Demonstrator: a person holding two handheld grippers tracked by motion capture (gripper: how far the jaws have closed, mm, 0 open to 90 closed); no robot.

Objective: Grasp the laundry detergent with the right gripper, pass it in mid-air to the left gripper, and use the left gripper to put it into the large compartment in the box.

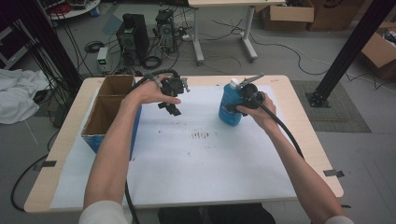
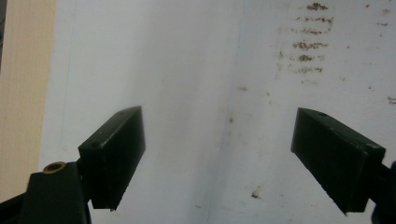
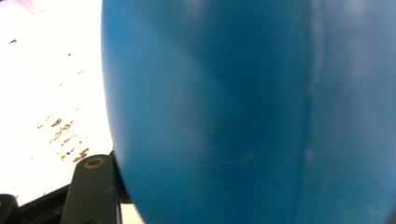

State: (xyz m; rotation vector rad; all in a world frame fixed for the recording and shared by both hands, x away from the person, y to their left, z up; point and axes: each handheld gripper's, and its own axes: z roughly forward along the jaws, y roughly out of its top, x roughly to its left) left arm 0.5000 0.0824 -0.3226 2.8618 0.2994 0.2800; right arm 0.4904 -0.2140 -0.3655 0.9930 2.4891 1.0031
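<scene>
A blue bottle (image 1: 228, 113) with a white cap (image 1: 235, 83) stands upright on the white sheet at the back right. My right gripper (image 1: 237, 106) is at its side, jaws closed around the bottle's body. In the right gripper view the blue bottle (image 3: 247, 107) presses against one black finger (image 3: 91, 191); the other finger is hidden behind it. My left gripper (image 1: 173, 109) hangs above the sheet, left of the bottle and just right of a cardboard box. In its own view the left gripper (image 2: 219, 154) stands wide open over bare white sheet, holding nothing.
An open cardboard box (image 1: 100, 96) with blue outer sides and two compartments sits at the table's left. The white sheet (image 1: 201, 163) covers most of the wooden table (image 1: 308, 130) and carries brown smudges (image 1: 201, 135) mid-sheet. Cables trail from both grippers.
</scene>
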